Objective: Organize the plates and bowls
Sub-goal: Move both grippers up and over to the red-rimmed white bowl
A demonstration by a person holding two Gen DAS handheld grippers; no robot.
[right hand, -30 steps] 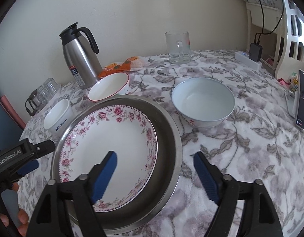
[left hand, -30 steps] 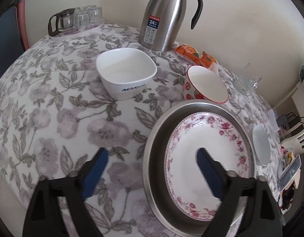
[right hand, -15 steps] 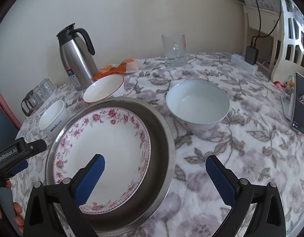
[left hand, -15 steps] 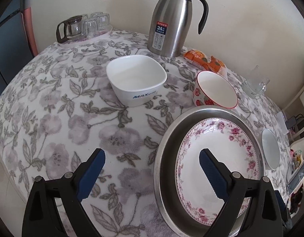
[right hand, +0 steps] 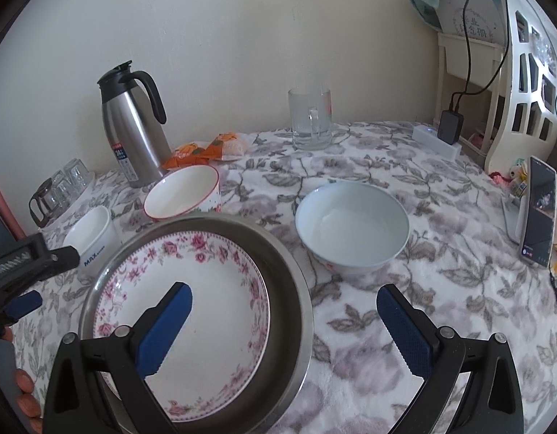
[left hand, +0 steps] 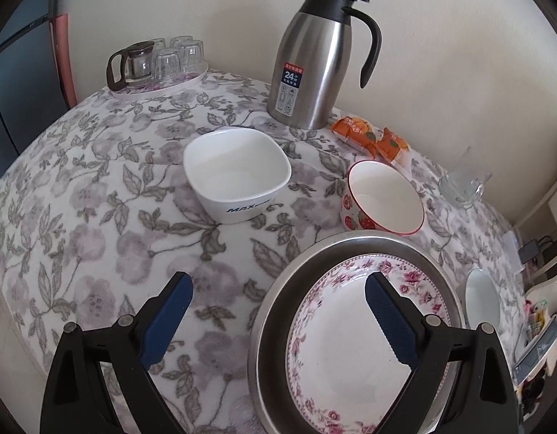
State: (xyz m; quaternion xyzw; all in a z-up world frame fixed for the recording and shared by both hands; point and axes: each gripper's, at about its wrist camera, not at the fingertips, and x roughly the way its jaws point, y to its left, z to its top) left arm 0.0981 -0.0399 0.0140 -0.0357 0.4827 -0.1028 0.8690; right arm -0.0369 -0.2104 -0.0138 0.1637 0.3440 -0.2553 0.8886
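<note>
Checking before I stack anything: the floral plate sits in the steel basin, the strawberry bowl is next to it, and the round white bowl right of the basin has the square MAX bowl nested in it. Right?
Not quite. The round white bowl is empty, as the right wrist view shows; the square MAX bowl stands alone on the tablecloth. The floral plate does sit in the steel basin, with the strawberry bowl beside it.

A rose-rimmed plate lay flat inside a steel basin on the table. Just behind the basin stood a red-rimmed strawberry bowl, upright and empty. A square white bowl marked MAX sat left of it, and a round pale bowl stood apart on the right.
</note>
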